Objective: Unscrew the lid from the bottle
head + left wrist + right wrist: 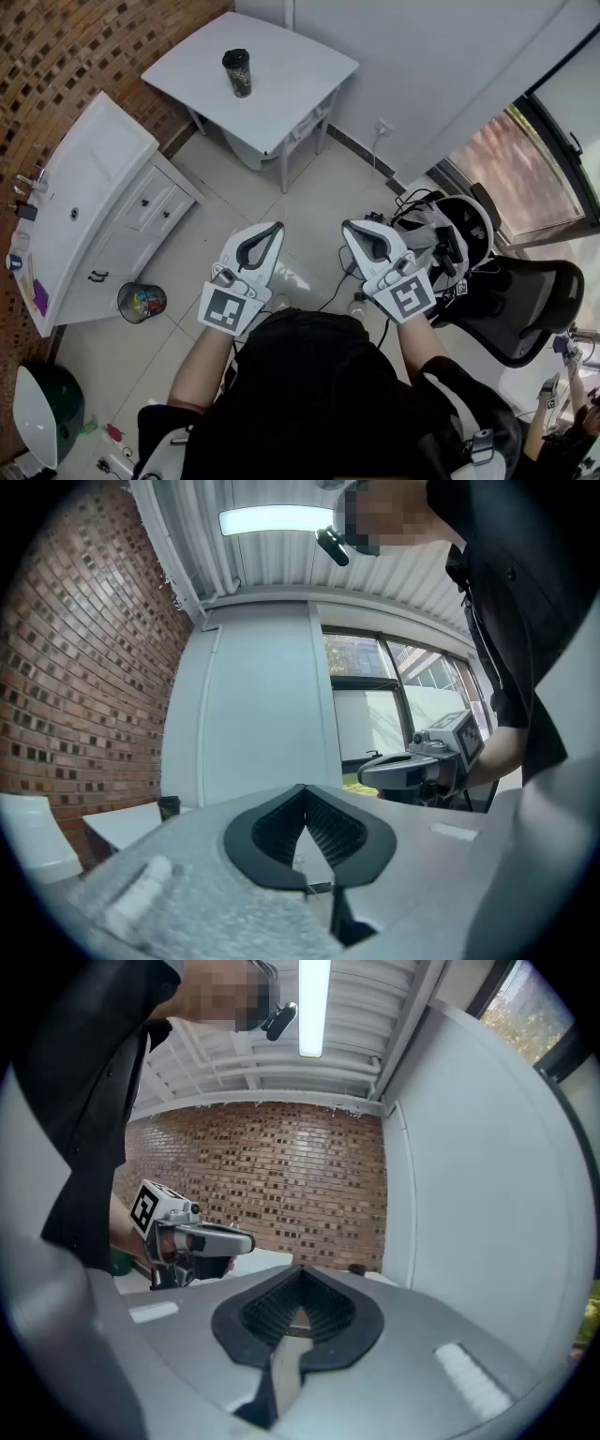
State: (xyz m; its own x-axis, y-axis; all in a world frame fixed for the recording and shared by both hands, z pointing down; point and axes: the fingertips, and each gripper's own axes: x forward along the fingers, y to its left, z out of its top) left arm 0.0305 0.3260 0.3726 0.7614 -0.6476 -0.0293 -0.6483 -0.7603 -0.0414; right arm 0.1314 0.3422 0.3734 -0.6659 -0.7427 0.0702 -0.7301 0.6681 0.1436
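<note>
Left gripper (pixel 268 234) and right gripper (pixel 356 232) are closest, held level, both pinched together on nothing and well short of the white table (pixel 305 66). The bottle (pixel 237 73) stands upright on that table with its lid (pixel 235 54) still on. My take: get over there, open up, clamp one low on the body, and grab the lid square before twisting.

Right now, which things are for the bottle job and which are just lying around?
For the job: bottle with its lid on, standing on the white table; left gripper and right gripper, both shut, empty.
Just lying about: waste bin, white cabinet, black chair.
</note>
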